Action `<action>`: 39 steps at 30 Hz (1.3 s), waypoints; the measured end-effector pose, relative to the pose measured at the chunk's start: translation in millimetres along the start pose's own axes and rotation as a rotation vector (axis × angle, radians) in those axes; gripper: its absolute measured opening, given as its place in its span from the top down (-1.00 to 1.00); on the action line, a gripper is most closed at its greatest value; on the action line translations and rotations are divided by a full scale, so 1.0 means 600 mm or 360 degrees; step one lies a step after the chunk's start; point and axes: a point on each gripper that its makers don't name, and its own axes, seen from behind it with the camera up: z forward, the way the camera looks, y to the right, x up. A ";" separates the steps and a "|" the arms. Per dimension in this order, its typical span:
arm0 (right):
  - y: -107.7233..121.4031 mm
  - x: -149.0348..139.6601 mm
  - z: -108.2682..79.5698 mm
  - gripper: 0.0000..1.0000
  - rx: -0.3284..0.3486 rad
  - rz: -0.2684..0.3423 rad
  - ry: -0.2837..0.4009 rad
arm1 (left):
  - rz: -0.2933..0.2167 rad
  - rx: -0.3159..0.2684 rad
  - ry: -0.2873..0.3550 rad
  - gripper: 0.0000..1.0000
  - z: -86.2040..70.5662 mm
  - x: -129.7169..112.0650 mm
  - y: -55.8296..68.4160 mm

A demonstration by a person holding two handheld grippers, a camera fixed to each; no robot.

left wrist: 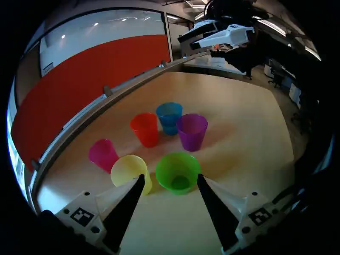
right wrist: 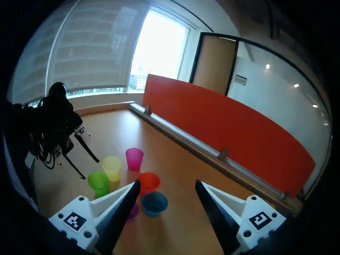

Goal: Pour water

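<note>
Several plastic cups stand upright in a cluster on the wooden table. The green cup is nearest, and my left gripper is open with its black fingertips on either side of that cup's near rim, not touching it. Around it are a yellow cup, pink cup, orange cup, blue cup and purple cup. My right gripper is open and empty, high above the blue cup and orange cup. The purple cup is half hidden behind its finger.
A red partition with a rail runs along the table's far edge. In the right gripper view, a person's dark sleeve holds the left gripper beside the green cup. Office chairs stand beyond the table's end.
</note>
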 end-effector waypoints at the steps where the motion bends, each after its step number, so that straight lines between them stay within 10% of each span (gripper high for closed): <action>1: -0.002 -0.002 0.001 -1.00 0.0014 -0.0001 -0.0007 | -0.0002 -0.0007 -0.0003 -0.83 0.002 -0.001 0.001; 39: -0.017 -0.026 0.029 -1.00 0.0117 -0.0114 -0.0104 | -0.0015 -0.0057 -0.0035 -0.83 0.062 -0.017 0.017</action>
